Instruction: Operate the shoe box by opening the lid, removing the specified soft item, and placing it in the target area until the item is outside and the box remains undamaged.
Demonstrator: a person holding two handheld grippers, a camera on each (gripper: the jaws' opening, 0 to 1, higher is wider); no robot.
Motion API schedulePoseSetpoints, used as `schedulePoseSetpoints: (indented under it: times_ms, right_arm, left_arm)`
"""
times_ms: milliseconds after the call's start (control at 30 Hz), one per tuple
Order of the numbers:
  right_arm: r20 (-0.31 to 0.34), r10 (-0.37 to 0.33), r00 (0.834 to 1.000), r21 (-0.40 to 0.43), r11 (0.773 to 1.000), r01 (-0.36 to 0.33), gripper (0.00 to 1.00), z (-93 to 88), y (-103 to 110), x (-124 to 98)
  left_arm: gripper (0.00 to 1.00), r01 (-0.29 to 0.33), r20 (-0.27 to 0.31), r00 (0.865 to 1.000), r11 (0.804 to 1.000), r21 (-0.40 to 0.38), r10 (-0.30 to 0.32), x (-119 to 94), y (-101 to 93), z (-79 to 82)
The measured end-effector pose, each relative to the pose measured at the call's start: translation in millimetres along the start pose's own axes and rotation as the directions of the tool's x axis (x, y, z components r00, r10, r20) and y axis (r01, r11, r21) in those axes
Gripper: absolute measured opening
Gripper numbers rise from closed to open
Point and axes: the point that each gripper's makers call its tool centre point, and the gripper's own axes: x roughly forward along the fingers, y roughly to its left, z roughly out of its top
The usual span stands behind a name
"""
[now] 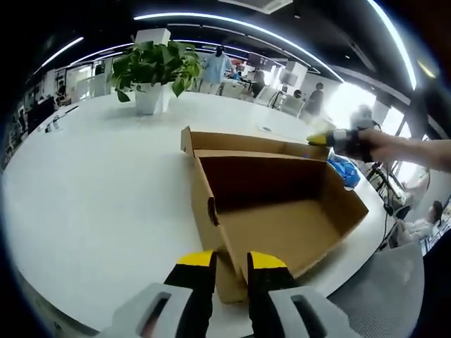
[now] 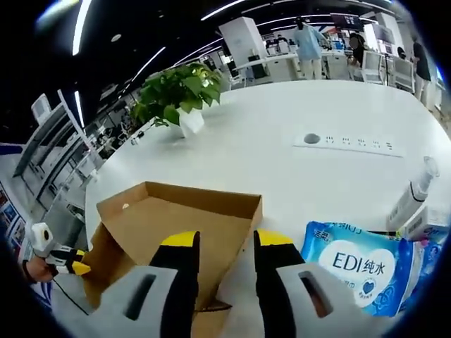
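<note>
The brown cardboard shoe box [image 1: 282, 204] sits open at frame centre on the white bench [image 1: 99, 183]; the blue soft tissue pack [image 2: 359, 264] lies outside, lower right. Left gripper [image 1: 230, 262] and right gripper [image 2: 225, 243] fingers are spread, pinching nothing. Pressing a wall carelessly could crease it.

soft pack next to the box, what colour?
The soft plastic tissue pack is blue with a white heart panel and blue lettering; clearest in the right gripper view.
</note>
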Motion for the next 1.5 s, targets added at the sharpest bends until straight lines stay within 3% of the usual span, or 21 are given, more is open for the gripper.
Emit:
schedulePoseSetpoints:
  times_ms: [267, 433, 500, 533, 633, 767, 867, 1500]
  right_arm:
    - [-0.075, -0.042, 0.996, 0.019, 0.999, 0.044, 0.26, -7.0, -8.7, 21.6]
    - [-0.087, -0.056, 0.995, 0.051, 0.997, 0.061, 0.2, -9.9, -8.0, 23.2]
    - [-0.101, -0.061, 0.993, 0.046, 0.997, 0.066, 0.13, -12.5, -4.9, 22.3]
    - [-0.104, -0.113, 0.988, 0.014, 0.993, 0.116, 0.1, -12.9, -11.9, 19.2]
    - [-0.113, -0.109, 0.988, 0.039, 0.993, 0.114, 0.06, -14.1, -8.8, 15.9]
    - [-0.102, -0.134, 0.986, 0.037, 0.99, 0.138, 0.02, -9.5, -7.8, 6.6]
    - [-0.086, -0.137, 0.987, -0.018, 0.991, 0.136, 0.01, -4.5, -3.9, 2.9]
    - [-0.015, -0.101, 0.995, -0.05, 0.994, 0.101, 0.0, 23.6, -2.2, -10.6]
  left_arm:
    - [0.17, -0.004, -0.002, 1.0, 1.0, 0.004, 0.004, -0.3, 0.2, 0.1]
    - [0.17, -0.004, -0.002, 1.0, 1.0, 0.007, 0.004, -0.6, 0.1, 0.2]
    - [0.17, -0.004, -0.003, 1.0, 1.0, 0.004, 0.004, -0.4, 0.4, 0.1]
    - [0.17, -0.005, -0.004, 1.0, 1.0, 0.006, 0.005, -0.3, 0.7, 0.0]
    - [0.17, -0.006, -0.007, 1.0, 1.0, 0.008, 0.006, -0.1, 0.8, -0.2]
    - [0.17, -0.016, -0.011, 1.0, 1.0, 0.015, 0.016, 0.8, 0.8, -0.3]
    - [0.17, -0.025, -0.023, 0.999, 0.999, 0.035, 0.025, 1.5, 0.4, -0.5]
    - [0.15, -0.061, -0.042, 0.997, 0.998, 0.025, 0.062, 1.2, 1.3, -2.1]
